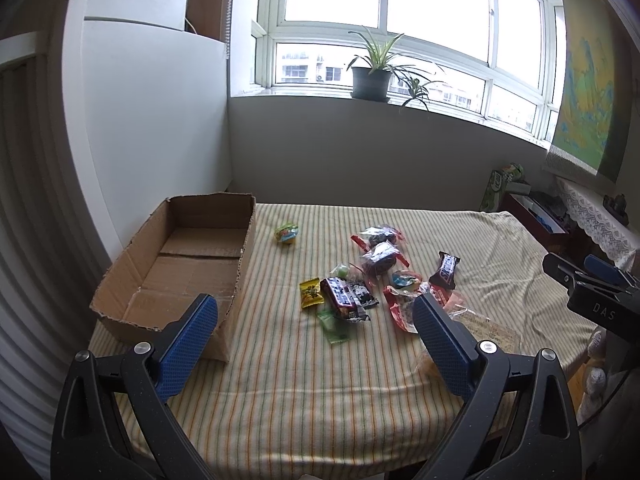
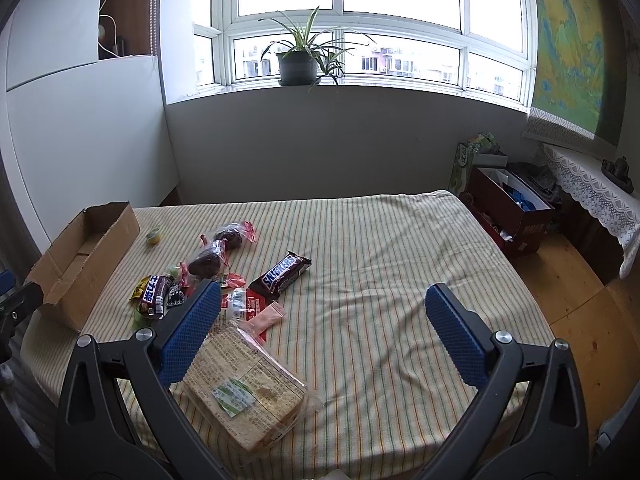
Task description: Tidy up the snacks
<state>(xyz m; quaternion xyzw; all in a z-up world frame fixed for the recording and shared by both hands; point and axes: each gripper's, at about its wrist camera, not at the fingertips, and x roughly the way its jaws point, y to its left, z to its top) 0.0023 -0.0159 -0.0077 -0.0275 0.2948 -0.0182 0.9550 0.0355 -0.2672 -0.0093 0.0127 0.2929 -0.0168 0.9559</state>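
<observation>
Your snacks lie scattered on the striped cloth of the table (image 2: 380, 240), none in the box so far. The Snickers bar (image 2: 282, 273) sits apart to the right of the main cluster, where two clear-wrapped dark buns (image 2: 208, 262) lie one behind the other and a purple bar (image 1: 340, 294) lies just beside a yellow packet (image 1: 311, 294). A flat pack of crackers (image 2: 244, 384) lies nearest you, partly under a finger of your right gripper (image 2: 322, 314). A small round sweet (image 1: 287, 234) rests alone near the cardboard box (image 1: 192, 256), which stands open at the table's left edge. Your left gripper (image 1: 316, 320) hovers above the table with its jaws spread wide, holding nothing; your right gripper is likewise wide apart and empty.
</observation>
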